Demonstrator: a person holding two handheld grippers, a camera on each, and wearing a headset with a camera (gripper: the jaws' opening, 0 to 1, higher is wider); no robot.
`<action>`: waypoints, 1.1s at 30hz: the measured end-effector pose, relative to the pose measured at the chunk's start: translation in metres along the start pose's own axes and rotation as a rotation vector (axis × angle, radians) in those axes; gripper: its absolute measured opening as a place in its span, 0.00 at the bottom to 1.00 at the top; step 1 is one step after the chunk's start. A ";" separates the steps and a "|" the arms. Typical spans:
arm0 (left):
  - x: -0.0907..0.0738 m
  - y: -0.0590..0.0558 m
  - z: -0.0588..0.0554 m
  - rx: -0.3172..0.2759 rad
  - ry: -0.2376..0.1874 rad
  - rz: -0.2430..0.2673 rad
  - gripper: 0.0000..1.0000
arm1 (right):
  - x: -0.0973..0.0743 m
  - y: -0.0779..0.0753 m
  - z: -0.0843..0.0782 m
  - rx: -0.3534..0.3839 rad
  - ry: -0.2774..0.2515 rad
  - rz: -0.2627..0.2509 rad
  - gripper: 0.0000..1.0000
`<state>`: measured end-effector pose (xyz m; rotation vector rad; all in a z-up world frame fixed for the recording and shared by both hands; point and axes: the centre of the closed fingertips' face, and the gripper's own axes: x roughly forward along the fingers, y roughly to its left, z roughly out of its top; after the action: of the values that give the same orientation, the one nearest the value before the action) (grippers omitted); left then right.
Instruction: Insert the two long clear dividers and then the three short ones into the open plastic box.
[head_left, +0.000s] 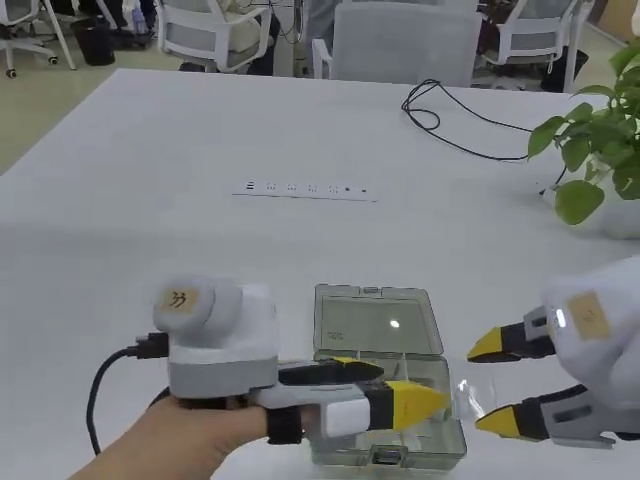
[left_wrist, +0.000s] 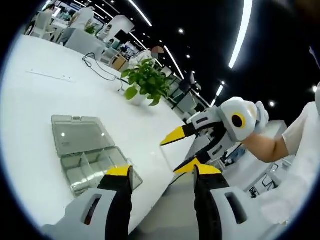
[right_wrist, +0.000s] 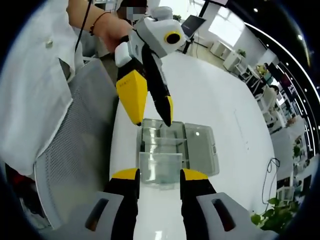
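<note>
Two hand-held grippers are meeting at the open plastic box (head_left: 420, 455), which is lying on the white table (head_left: 200, 230) near the person, with its lid (head_left: 370, 325) folded back to the far side. Some clear walls are already standing inside its base, so I am judging that the work is now at the short dividers.

The right hand-held gripper (head_left: 476, 388) is hovering just beside the right side of the box. It seems to be pinching a clear divider (right_wrist: 160, 167) by its two ends, with the jaws set as wide as the piece. The piece is looking short, though I cannot tell this for sure. The left hand-held gripper (head_left: 410, 387) is reaching over the left part of the base, its jaws spread and nothing between them.

The next move is probably asking the right one to carry the piece above a free slot, bring it in line with the grooves and press it down evenly.

A tan label (head_left: 180, 300) on the left hand-held gripper is reading "33". A similar label (head_left: 588, 316) on the right one is too blurred to read.
</note>
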<state>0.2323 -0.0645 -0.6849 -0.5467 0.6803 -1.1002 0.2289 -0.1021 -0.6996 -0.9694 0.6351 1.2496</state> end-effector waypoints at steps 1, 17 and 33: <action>0.003 -0.002 -0.002 -0.024 0.008 -0.007 0.45 | -0.001 0.001 0.004 -0.002 -0.002 0.000 0.33; 0.023 -0.009 -0.012 -0.159 0.046 -0.031 0.14 | -0.004 0.004 0.024 -0.036 -0.006 -0.002 0.33; 0.024 -0.012 -0.014 -0.190 0.042 -0.043 0.00 | 0.000 0.005 0.025 -0.073 0.017 0.004 0.33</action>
<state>0.2217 -0.0921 -0.6918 -0.7047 0.8180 -1.0964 0.2216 -0.0801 -0.6887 -1.0409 0.6088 1.2768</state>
